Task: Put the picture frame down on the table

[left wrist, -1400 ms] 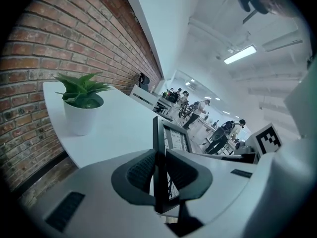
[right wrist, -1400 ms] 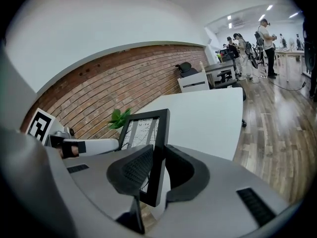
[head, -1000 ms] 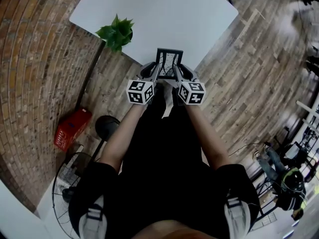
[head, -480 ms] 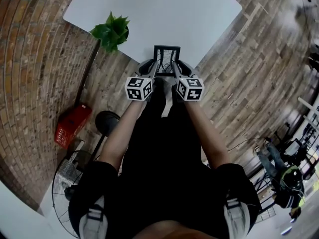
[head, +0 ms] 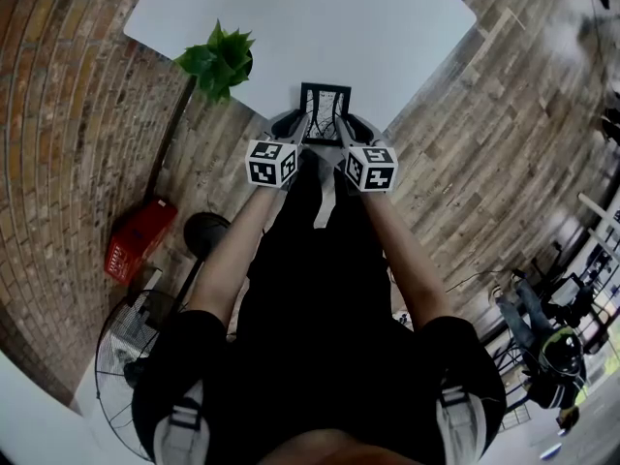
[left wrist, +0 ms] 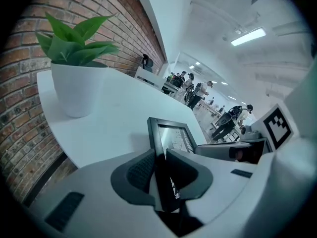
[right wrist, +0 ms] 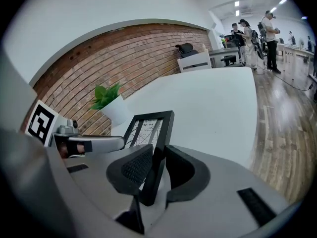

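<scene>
At the near edge of the white table [head: 310, 17], a black picture frame [head: 325, 114] stands upright between 2 grippers, 1 on each of its side edges. Behind its glass is a pale sheet with dark lines. No view shows whether its bottom edge touches the tabletop.

The left gripper [head: 295, 124] has its jaws nearly together, both ribbed pads pressed against the frame's left edge, as the left gripper view shows.

The right gripper [head: 354, 126] takes the frame's right edge in the same way. Its jaws have just been opening a little, with the frame between them. In the right gripper view both pads look to lie against the black moulding, so the hold reads as light but not let go.

Further along the table, at the corner by the brick wall [head: 68, 114], sits a white pot [left wrist: 77, 90]. It holds 1 green leafy plant [head: 221, 58], whose leaves rise well above the rim. The pot stands well apart from the frame.

On the wooden floor to the person's left lies a red case [head: 140, 242]; what is in it cannot be made out. Beside it stand a round black base [head: 205, 231] and a wire-caged fan [head: 136, 356].
</scene>
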Motion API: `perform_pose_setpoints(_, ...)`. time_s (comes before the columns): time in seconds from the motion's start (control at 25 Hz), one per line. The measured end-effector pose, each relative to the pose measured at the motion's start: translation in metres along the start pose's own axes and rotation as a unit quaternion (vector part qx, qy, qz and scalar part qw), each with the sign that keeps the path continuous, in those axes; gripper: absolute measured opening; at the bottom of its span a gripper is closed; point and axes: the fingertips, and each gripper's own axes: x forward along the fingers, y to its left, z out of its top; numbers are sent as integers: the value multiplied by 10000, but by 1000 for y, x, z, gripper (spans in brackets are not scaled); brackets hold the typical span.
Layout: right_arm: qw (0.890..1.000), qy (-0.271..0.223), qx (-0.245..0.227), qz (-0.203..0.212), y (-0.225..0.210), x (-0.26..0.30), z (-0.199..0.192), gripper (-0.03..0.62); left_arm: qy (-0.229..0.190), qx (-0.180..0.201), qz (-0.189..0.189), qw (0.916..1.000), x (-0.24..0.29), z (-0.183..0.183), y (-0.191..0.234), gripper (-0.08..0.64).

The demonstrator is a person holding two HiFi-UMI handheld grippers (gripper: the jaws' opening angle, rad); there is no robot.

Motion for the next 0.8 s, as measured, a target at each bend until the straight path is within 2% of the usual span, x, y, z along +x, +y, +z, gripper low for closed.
perform_pose_setpoints(0.8, 9994, 277, -142, -168, -5, 13, -6, 94, 315, 166, 15, 9994, 14, -8, 7, 84)
